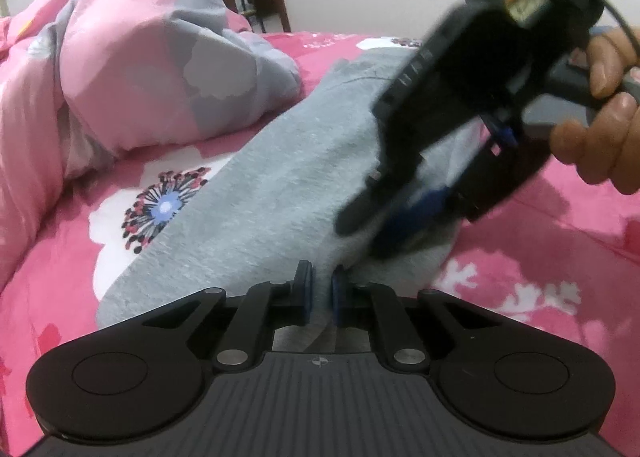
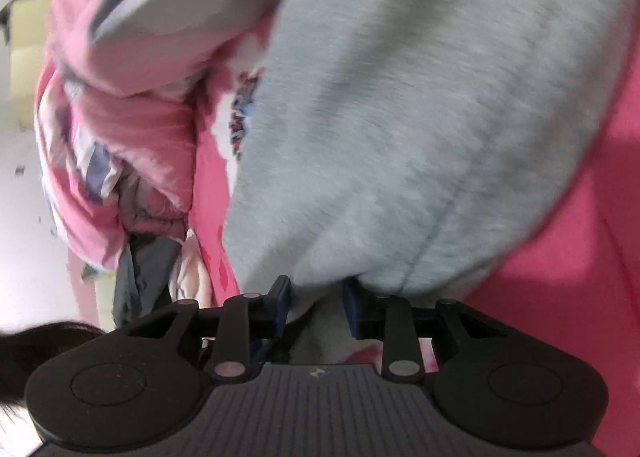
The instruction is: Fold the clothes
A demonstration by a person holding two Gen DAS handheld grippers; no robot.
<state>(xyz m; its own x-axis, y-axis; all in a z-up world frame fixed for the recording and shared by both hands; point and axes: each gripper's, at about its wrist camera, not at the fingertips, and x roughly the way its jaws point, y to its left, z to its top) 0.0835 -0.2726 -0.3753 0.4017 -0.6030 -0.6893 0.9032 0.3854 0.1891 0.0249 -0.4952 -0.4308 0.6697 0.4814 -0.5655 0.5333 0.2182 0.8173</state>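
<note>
2 wrist views, close, sharing grey garment (image 1: 280, 185)

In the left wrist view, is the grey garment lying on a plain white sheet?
No, the grey garment lies on a pink floral bedsheet with white flower patches.

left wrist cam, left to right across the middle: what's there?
Pink quilt → flower print on the pink sheet → grey garment → right gripper → hand.
</note>
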